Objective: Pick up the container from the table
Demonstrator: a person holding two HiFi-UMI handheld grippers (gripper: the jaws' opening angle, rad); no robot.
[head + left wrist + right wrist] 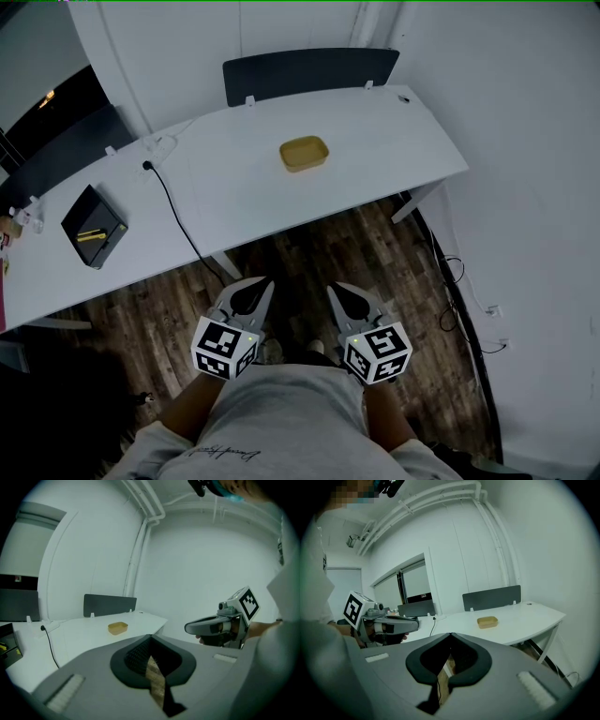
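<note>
Task barely begun. Yellow container (304,154) untouched at middle of table (375,141). Left gripper (255,286) and right gripper (342,292) well short of table, jaws together, empty. Reach, grasp, lift all left.

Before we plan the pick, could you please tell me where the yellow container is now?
In the head view, the yellow container sits on the white table, right of centre, near the dark divider panel at its far edge.
</note>
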